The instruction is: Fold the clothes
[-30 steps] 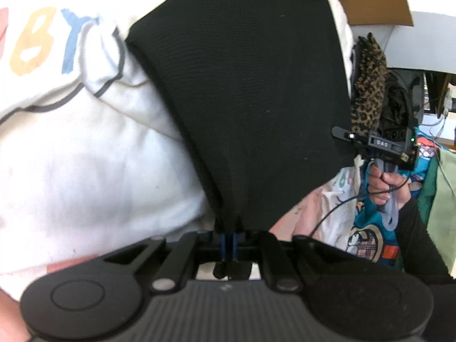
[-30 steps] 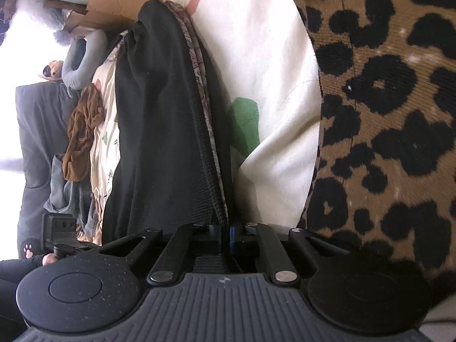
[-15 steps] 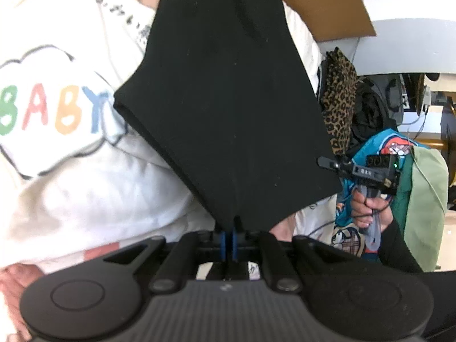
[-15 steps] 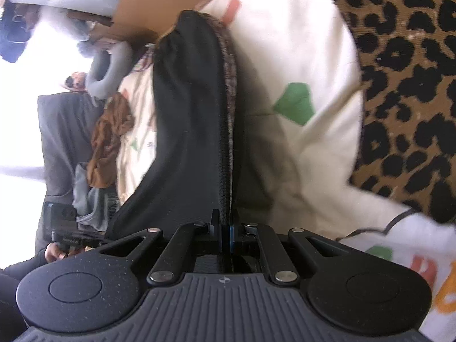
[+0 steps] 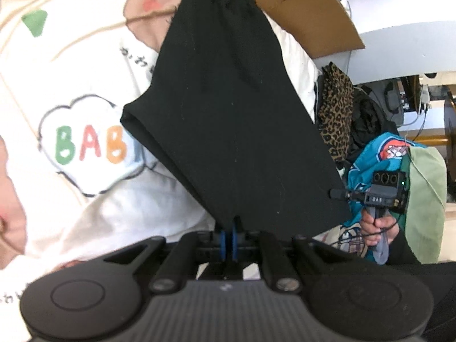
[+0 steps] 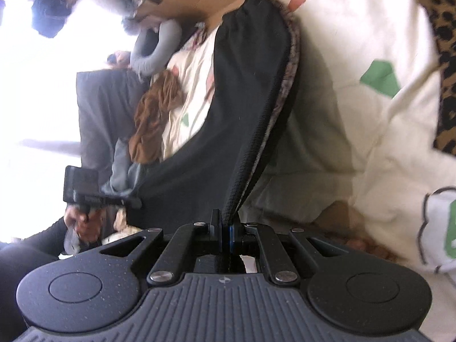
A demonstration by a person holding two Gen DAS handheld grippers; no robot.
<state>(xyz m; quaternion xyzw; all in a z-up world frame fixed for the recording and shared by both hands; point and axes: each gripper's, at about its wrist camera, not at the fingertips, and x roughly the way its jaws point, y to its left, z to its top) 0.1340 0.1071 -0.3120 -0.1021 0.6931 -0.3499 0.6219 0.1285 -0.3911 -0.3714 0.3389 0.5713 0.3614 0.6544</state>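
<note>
You have the black garment pinched at its near edge in both tools: your left gripper is clamped on one corner, your right gripper on the other, jaws closed tight on cloth. It hangs over the white printed bedding, soft, light and limp, so it will likely sag between your holds. Keep gripping the corners.
</note>
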